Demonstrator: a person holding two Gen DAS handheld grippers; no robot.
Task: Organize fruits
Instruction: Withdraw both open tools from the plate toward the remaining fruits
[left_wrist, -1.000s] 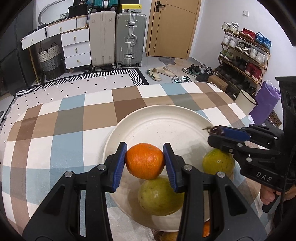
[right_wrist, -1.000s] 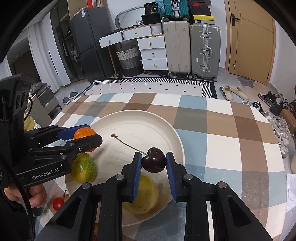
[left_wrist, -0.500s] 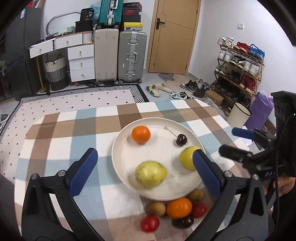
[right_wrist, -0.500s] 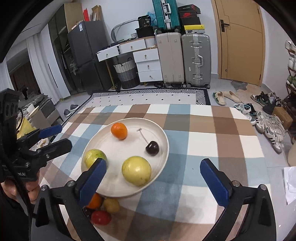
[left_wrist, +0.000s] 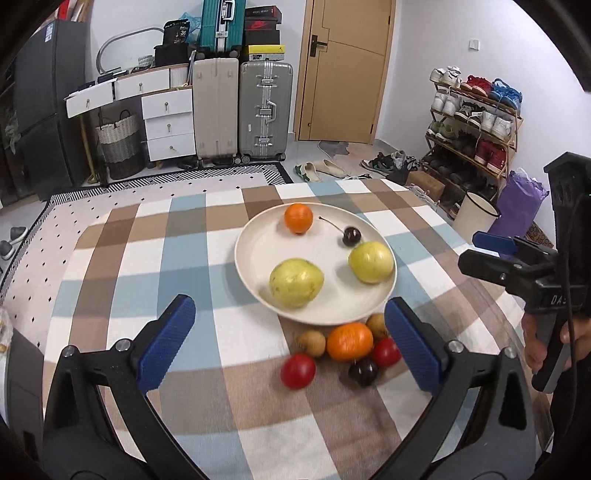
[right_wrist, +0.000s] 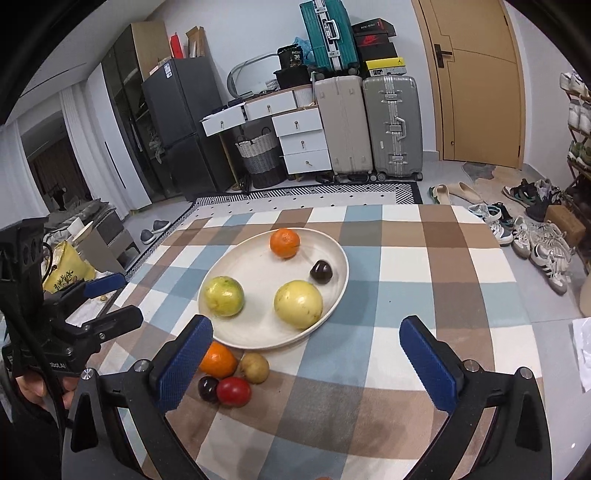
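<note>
From the left wrist view, the left gripper (left_wrist: 288, 343) hangs above the near part of the checked tablecloth (left_wrist: 147, 258), its jaws spread wide with nothing between the blue pads. The cloth's far edge runs across at twelve o'clock, with bare cloth from nine to eleven o'clock of the plate. The white plate (left_wrist: 258, 236) sits right of centre and holds an orange (left_wrist: 299, 218) at its twelve o'clock, a dark cherry (left_wrist: 351, 236) at two, a yellow fruit (left_wrist: 371, 262) at four and a yellow-green fruit (left_wrist: 296, 283) at six. Just off the plate's near rim lies a loose pile (left_wrist: 343, 350): a second orange, two brown fruits, two red ones and a dark one. The right gripper (left_wrist: 484, 251) shows at three o'clock, a hand (left_wrist: 546, 339) on its handle.

From the right wrist view, the right gripper (right_wrist: 306, 362) stands wide open too, empty, over the cloth (right_wrist: 424, 277), which lies bare from one to five o'clock of the plate (right_wrist: 332, 258). On the plate the orange (right_wrist: 284, 242) sits at twelve, the cherry (right_wrist: 320, 271) at two, the yellow fruit (right_wrist: 298, 304) at five, the yellow-green fruit (right_wrist: 224, 296) at eight. The pile (right_wrist: 231, 376) touches the near rim at seven o'clock. The left gripper (right_wrist: 110, 299) is at nine o'clock, past the cloth's left edge.
</note>
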